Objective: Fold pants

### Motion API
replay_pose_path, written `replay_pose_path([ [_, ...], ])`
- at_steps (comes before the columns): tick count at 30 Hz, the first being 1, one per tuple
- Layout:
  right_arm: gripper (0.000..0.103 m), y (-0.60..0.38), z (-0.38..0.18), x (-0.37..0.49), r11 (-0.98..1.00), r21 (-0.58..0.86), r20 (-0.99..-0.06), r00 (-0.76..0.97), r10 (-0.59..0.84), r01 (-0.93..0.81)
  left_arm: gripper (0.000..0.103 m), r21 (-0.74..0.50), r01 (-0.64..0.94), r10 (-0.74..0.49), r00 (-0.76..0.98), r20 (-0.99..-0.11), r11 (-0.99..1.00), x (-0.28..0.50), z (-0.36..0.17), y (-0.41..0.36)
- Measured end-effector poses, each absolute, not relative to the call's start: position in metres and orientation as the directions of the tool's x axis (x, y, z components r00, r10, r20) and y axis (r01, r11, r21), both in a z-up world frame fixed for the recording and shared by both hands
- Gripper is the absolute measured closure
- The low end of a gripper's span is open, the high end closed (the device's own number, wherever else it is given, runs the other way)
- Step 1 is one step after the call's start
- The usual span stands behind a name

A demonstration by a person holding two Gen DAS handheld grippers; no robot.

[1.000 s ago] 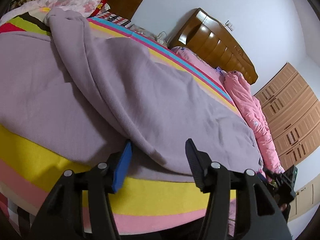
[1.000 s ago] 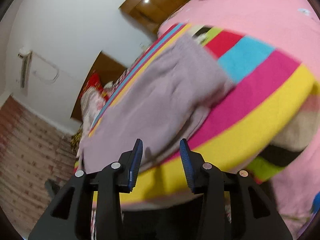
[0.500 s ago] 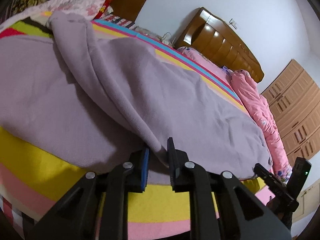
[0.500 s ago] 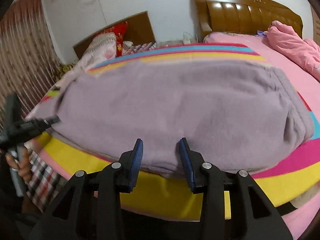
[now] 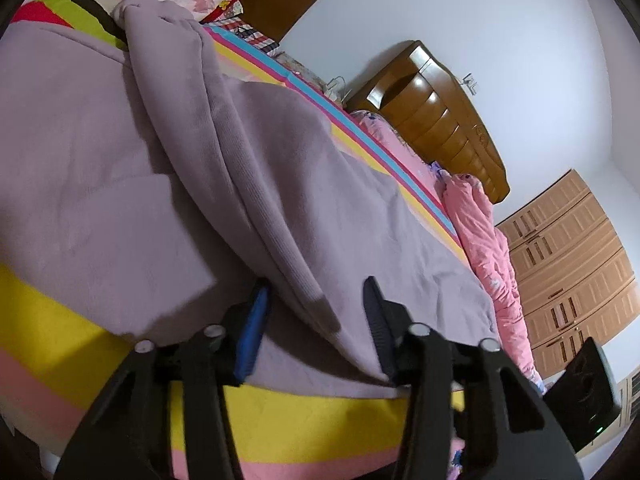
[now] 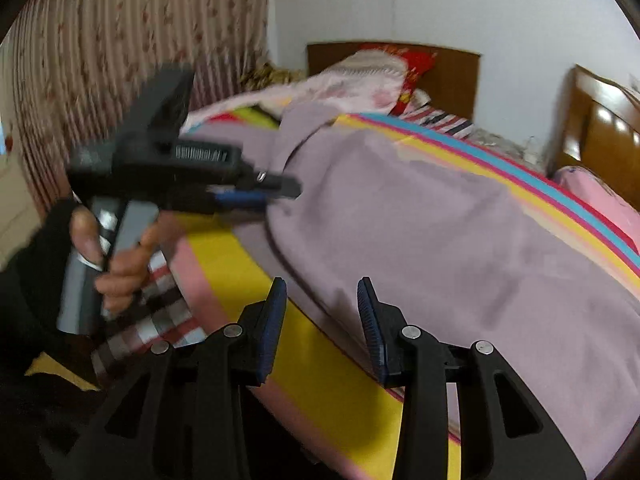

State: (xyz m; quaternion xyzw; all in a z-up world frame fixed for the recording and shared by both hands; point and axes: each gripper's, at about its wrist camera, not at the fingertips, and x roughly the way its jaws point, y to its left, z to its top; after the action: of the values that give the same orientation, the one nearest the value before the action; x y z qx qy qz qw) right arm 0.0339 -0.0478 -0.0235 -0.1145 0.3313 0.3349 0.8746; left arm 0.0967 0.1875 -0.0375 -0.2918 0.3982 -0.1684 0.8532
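Observation:
Lilac pants [image 5: 120, 184] lie spread over a striped blanket [image 5: 304, 420] on the bed, with one raised fold [image 5: 248, 184] running from the far left corner down toward me. My left gripper [image 5: 316, 312] straddles the near end of that fold. Its jaws are opening and the pads stand off the cloth. In the right wrist view the same pants [image 6: 440, 232] fill the right side, and the left gripper [image 6: 276, 194] shows at their left edge, held by a hand [image 6: 120, 264]. My right gripper [image 6: 322, 314] hovers over the blanket's yellow stripe at the pants' near edge. Its jaws are closing slightly and grip nothing.
A wooden headboard [image 5: 440, 120] and a bunched pink quilt [image 5: 488, 240] lie beyond the pants. A wooden wardrobe [image 5: 568, 260] stands at the right. Pillows [image 6: 360, 76] sit at a second headboard, and a striped curtain [image 6: 100, 60] hangs at the left.
The left jaws narrowed onto the fold's edge, then widened again. The right gripper rolled and swept leftward along the bed edge, bringing the left gripper and hand into its view.

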Motion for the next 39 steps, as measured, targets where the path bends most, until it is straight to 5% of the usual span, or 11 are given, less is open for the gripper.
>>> replay_pose_path([
  [5, 0.096, -0.04, -0.039, 0.047, 0.76, -0.049, -0.683, 0.577, 0.448, -0.648, 0.091, -0.626, 0.071, -0.524, 0.625, -0.579, 0.776, 0.1, -0.033, 0.187],
  [12, 0.097, -0.042, -0.016, 0.024, 0.749, -0.149, -0.597, 0.662, 0.453, -0.646, 0.095, -0.623, 0.104, -0.504, 0.697, -0.511, 0.775, 0.069, -0.004, 0.189],
  [20, 0.093, -0.04, -0.052, 0.024, 0.719, -0.129, -0.674, 0.592, 0.442, -0.683, 0.094, -0.608, 0.034, -0.476, 0.658, -0.583, 0.793, 0.057, -0.049, 0.188],
  [22, 0.082, -0.042, -0.047, 0.028, 0.718, -0.083, -0.695, 0.556, 0.455, -0.691, 0.089, -0.609, 0.049, -0.486, 0.655, -0.579, 0.791, 0.059, -0.046, 0.187],
  [24, 0.065, -0.044, -0.039, 0.027, 0.705, -0.05, -0.699, 0.529, 0.481, -0.707, 0.052, -0.637, 0.054, -0.506, 0.66, -0.555, 0.769, 0.058, -0.04, 0.193],
  [25, 0.055, -0.044, -0.034, 0.025, 0.696, -0.033, -0.691, 0.519, 0.502, -0.717, 0.044, -0.646, 0.059, -0.507, 0.676, -0.535, 0.761, 0.056, -0.035, 0.2],
  [27, 0.054, -0.049, -0.017, 0.027, 0.661, 0.052, -0.656, 0.473, 0.587, -0.749, 0.028, -0.625, 0.033, -0.446, 0.73, -0.518, 0.78, 0.052, -0.023, 0.219],
  [33, 0.054, -0.034, 0.011, 0.088, 0.666, 0.013, -0.65, 0.5, 0.572, -0.746, 0.016, -0.543, -0.115, -0.268, 0.774, -0.574, 0.832, 0.114, 0.014, 0.28],
  [39, 0.054, -0.021, 0.011, 0.166, 0.751, 0.12, -0.645, 0.524, 0.556, -0.649, 0.016, -0.185, -0.19, -0.024, 0.634, -0.773, 0.964, 0.265, 0.034, 0.267],
])
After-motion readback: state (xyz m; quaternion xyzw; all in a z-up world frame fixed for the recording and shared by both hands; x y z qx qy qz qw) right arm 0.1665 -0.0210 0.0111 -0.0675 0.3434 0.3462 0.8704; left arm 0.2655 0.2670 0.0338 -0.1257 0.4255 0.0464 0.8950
